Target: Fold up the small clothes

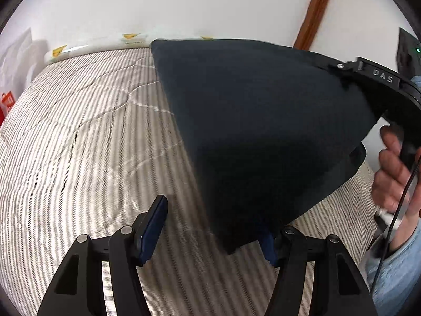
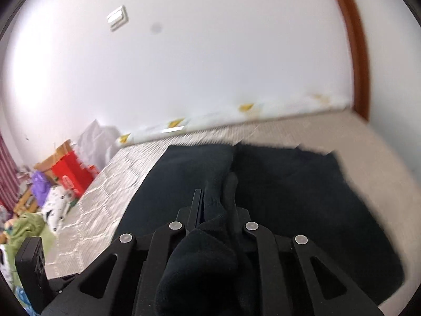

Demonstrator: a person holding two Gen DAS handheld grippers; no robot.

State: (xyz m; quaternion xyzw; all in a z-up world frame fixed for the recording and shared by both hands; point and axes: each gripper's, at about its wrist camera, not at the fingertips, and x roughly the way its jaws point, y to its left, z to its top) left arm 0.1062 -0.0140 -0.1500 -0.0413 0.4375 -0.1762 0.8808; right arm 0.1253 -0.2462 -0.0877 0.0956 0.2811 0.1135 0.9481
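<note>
A dark navy garment (image 1: 257, 131) hangs lifted above the striped bed (image 1: 79, 144). In the left wrist view my left gripper (image 1: 213, 226) is open; its left pad (image 1: 154, 227) is bare and the cloth's lower corner drapes over the right one. The right gripper's body (image 1: 381, 79) holds the cloth's upper right edge, with the person's hand (image 1: 394, 173) below. In the right wrist view my right gripper (image 2: 214, 205) is shut on a bunched fold of the garment (image 2: 302, 197), the rest spread over the bed.
A white wall (image 2: 210, 52) with a switch (image 2: 117, 18) rises behind the bed. A patterned white pillow (image 2: 184, 126) lies along the wall. A red box (image 2: 71, 173) and piled clothes (image 2: 29, 226) stand at the left. A brown door frame (image 2: 355, 39) is at the right.
</note>
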